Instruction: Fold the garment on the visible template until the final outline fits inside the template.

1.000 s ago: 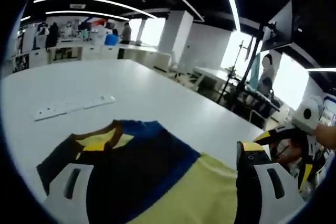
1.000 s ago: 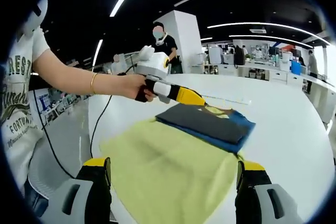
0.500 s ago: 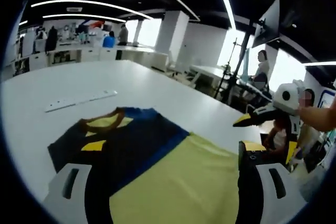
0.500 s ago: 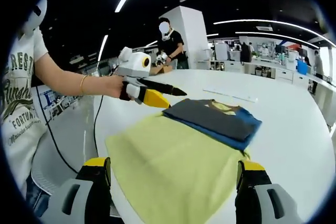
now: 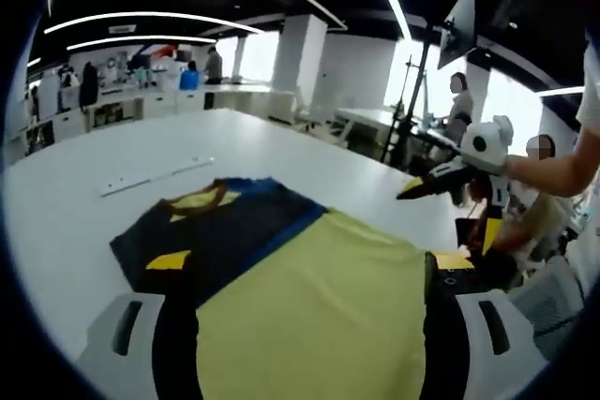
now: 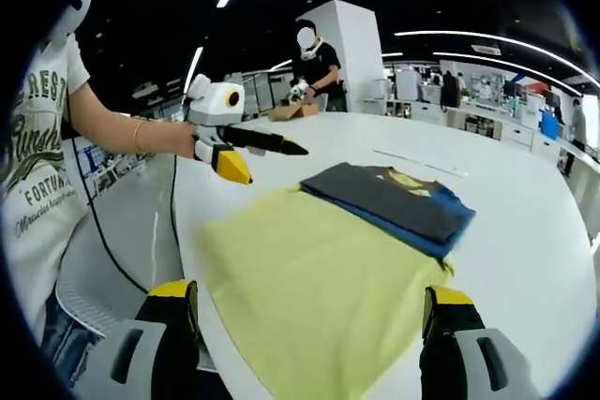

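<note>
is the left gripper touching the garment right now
Apart. The right gripper view shows the left gripper held in the air above the white table, clear of the folded garment.

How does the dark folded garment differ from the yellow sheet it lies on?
The folded garment is dark grey with blue edges and a yellow collar patch; the yellow sheet is one plain pale colour. The garment is the smaller and covers only the sheet's far end, while the sheet spreads well beyond it toward the cameras. The garment is layered in folds; the sheet lies as a flat single spread. Both rest on the white table.
</note>
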`<state>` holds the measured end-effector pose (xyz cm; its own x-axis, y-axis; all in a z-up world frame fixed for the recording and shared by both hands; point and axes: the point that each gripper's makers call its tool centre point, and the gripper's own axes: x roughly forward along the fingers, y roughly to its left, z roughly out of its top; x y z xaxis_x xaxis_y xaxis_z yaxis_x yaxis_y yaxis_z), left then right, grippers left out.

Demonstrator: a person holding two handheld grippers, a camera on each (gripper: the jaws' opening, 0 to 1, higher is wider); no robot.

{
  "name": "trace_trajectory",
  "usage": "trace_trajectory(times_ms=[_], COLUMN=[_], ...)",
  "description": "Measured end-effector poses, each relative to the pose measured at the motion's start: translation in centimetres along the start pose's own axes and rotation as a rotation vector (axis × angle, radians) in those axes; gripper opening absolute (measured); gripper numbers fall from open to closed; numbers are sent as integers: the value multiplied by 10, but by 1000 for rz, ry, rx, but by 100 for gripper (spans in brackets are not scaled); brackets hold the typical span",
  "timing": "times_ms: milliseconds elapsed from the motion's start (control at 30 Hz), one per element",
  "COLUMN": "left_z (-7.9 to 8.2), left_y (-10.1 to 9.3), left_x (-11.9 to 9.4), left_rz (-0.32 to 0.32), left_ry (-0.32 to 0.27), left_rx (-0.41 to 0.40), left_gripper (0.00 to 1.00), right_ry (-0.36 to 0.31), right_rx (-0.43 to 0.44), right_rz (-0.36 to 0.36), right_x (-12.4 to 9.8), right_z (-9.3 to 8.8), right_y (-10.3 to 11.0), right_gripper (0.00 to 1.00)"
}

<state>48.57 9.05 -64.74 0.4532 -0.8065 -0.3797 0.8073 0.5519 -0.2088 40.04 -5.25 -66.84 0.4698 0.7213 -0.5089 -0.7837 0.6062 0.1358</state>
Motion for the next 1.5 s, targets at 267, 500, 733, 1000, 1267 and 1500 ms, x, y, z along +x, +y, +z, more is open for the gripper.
trace_trajectory(times_ms=[267,500,733,1000,1267,1500], left_z=[-26,-47,-78,-105,-122,-137], left_y=[-11,-22,-26,-27,-32,-34], left_x=[-26,-43,-57,-74,-80,-84], left_rz=[20,46,69,93,79,65], left_ry=[31,59,112,169,211,266], left_rx=[-11,10,-1,12,28,77], left_gripper=[94,91,84,79,68,57], right_ry=[37,45,67,104,141,158], right_rx=[-32,-24,-20,-20,-35,-70], right_rz=[2,-5,-18,-8,-1,-19], right_x=[0,1,0,0,3,1], right_z=[-11,-19,-34,-49,-62,-67], right_y=[4,8,11,16,20,17], right_gripper=[98,97,93,88,80,69])
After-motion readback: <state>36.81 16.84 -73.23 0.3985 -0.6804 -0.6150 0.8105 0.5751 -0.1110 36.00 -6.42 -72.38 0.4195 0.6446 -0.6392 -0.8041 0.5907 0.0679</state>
